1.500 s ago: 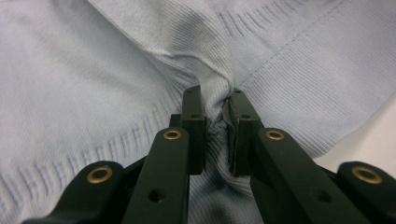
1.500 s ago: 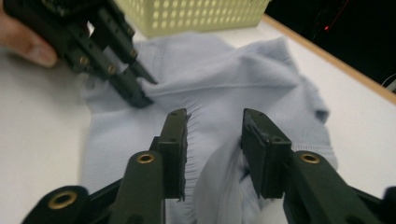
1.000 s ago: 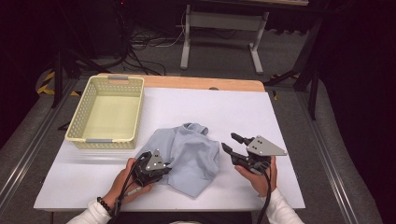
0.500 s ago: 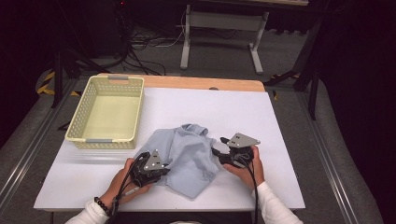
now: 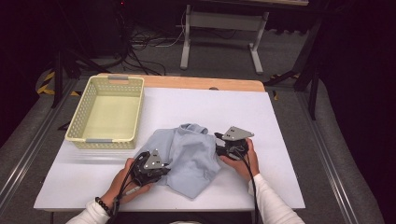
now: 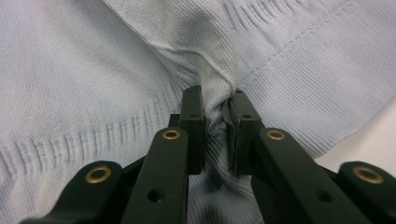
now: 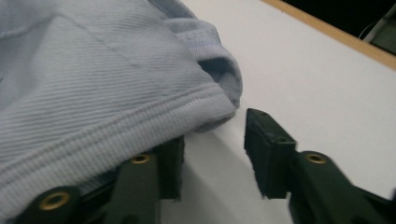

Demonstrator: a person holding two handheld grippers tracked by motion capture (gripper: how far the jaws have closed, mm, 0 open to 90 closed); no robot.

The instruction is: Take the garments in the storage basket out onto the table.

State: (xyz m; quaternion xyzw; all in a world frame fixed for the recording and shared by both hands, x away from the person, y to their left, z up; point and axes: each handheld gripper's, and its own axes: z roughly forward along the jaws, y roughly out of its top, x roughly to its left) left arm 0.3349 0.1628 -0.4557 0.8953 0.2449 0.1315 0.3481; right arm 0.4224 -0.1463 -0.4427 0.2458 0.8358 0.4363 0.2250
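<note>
Garment (image 5: 189, 156), pale blue ribbed knit, lies crumpled at lower centre of the high view on the white tabletop (image 5: 289, 135); an empty cream basket (image 5: 106, 112) stands well apart at upper left.

Left tool (image 5: 150, 165): clenched on a pinch of the fabric. Its own view shows cloth bunched tight between the two jaws, creases fanning out from the grip.

Right tool (image 5: 219, 145): jaws have just been closing but still stand apart. In its own view the hemmed edge (image 7: 140, 126) drapes over the left jaw; the right jaw sits on bare tabletop, with a clear gap and no fabric pressed between them. Released, not yet gripping.

Judgement on the step in hand, taking the right-side hem: slide the tool further under so the ribbed hem lies fully between the jaws, then close; closing now would probably catch little or nothing.

Pose: both forearms enter from the bottom of the high view, hands low on the tabletop. Right hand (image 5: 243, 161) points its tool toward frame left, into the garment's edge.
</note>
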